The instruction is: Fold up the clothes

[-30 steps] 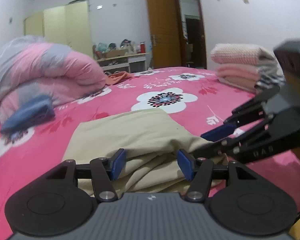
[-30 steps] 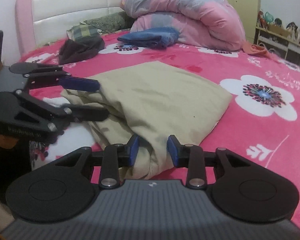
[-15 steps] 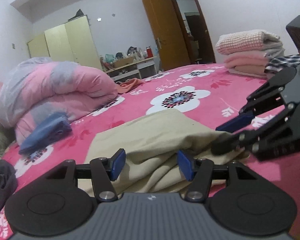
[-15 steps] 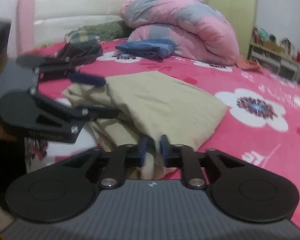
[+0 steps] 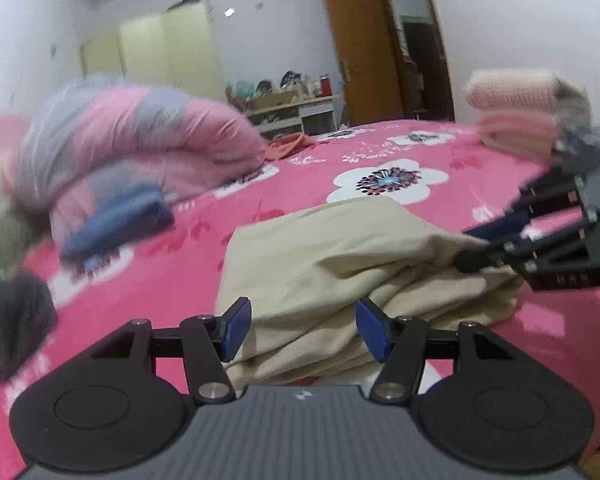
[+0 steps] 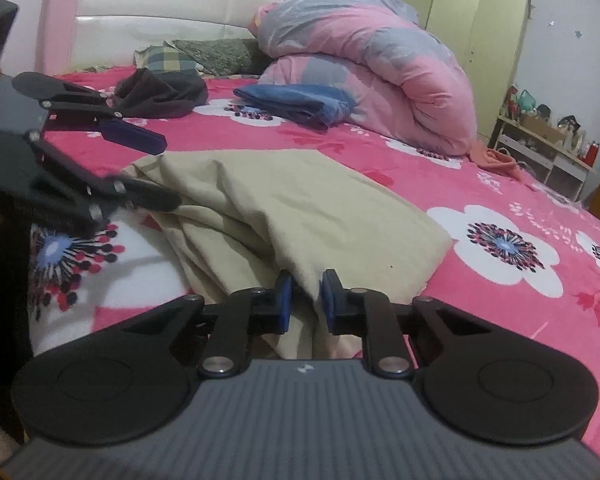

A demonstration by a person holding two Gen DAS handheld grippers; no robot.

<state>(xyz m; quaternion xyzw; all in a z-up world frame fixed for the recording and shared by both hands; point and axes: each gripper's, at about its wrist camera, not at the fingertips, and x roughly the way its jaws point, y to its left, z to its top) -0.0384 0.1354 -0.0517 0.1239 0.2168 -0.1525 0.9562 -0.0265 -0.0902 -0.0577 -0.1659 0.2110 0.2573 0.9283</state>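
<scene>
**A:** ok so left to right. Our left gripper has its jaws spread wide, hovering at the near edge of the beige garment, not biting anything. The garment's half folded and lying on the pink floral bedspread, with loose layers bunched along the side nearest us.

**B:** yeah and our right gripper is pinched down on a ridge of that same garment at its near corner. Pads aren't fully together, there's cloth between them.

**A:** That's what worries us. If we lift with only the right side holding, the free side probably sags and the fold we've got falls apart.

**B:** Also can't tell how many layers the right one's got. Could be just the top layer, then the bottom drags behind.

**A:** And the left could close on a wad of those bunched layers instead of a clean edge. Crooked crease.

**B:** Plus the grippers sit pretty near each other, so bumping's a risk.
</scene>
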